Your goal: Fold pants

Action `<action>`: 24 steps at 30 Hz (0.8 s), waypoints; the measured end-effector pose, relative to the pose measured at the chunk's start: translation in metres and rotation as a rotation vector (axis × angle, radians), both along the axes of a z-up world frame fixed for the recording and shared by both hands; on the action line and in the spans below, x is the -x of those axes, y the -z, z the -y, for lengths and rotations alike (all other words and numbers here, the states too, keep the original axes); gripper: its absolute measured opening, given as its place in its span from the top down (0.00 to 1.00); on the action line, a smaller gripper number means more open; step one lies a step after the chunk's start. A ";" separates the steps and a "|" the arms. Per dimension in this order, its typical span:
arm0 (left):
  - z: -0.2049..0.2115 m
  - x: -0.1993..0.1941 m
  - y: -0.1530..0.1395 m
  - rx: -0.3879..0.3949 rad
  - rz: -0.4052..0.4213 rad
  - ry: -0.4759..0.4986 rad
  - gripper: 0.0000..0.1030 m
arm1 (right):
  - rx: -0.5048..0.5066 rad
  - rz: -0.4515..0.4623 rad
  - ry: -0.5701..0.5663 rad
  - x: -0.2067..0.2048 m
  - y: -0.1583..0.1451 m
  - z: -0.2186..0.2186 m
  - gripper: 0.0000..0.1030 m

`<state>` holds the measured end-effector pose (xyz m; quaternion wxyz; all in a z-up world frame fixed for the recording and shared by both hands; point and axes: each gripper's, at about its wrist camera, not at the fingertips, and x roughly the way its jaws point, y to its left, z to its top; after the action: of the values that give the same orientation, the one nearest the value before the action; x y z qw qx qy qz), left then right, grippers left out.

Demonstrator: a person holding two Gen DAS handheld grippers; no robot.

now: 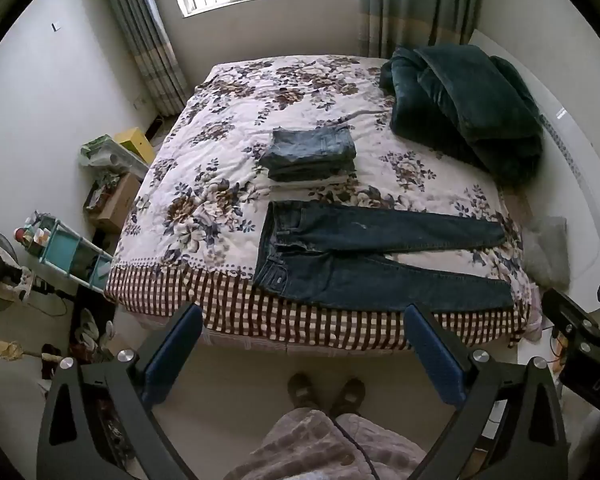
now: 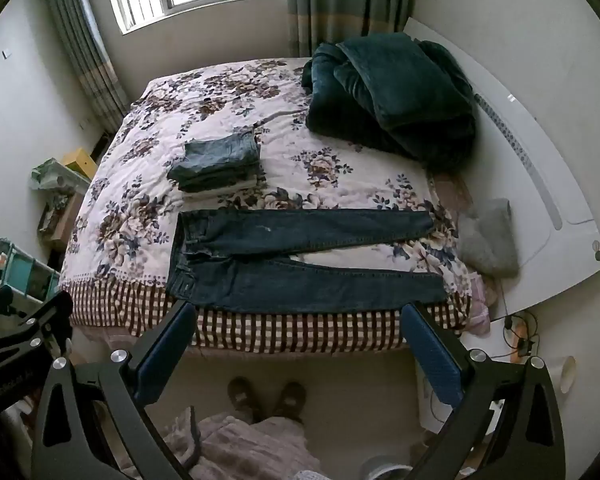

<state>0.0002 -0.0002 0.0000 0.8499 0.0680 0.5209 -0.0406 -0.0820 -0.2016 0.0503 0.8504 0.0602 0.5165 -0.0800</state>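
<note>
Meanwhile, dark jeans (image 1: 364,256) lie flat on the bed (image 1: 204,184); both grippers, left (image 1: 304,344) and right (image 2: 296,340), hover with fingers spread, empty.

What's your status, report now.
Left gripper and right gripper open, off the bed. Dark jeans flat, unfolded. Folded stack behind, nothing in the way.

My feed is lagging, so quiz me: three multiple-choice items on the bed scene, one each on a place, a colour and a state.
1. Where is the folded stack?
A. beyond the flat jeans
B. on the floor
C. on the blanket

2. What colour is the bunched blanket?
A. red
B. dark green
C. yellow

3. How do the flat jeans lie?
A. rolled up
B. folded in half
C. spread, legs apart

Key: 1 A, it sits farther up the bed; 2 B, plainly green; 3 C, quilt shows between the legs.
</note>
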 end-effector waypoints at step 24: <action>0.006 -0.014 -0.014 0.006 0.015 -0.005 0.00 | 0.009 0.003 -0.003 -0.011 -0.007 -0.007 0.00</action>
<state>0.0137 -0.0066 0.0138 0.8540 0.0644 0.5148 -0.0397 -0.0710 -0.1942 0.0575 0.8515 0.0557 0.5150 -0.0811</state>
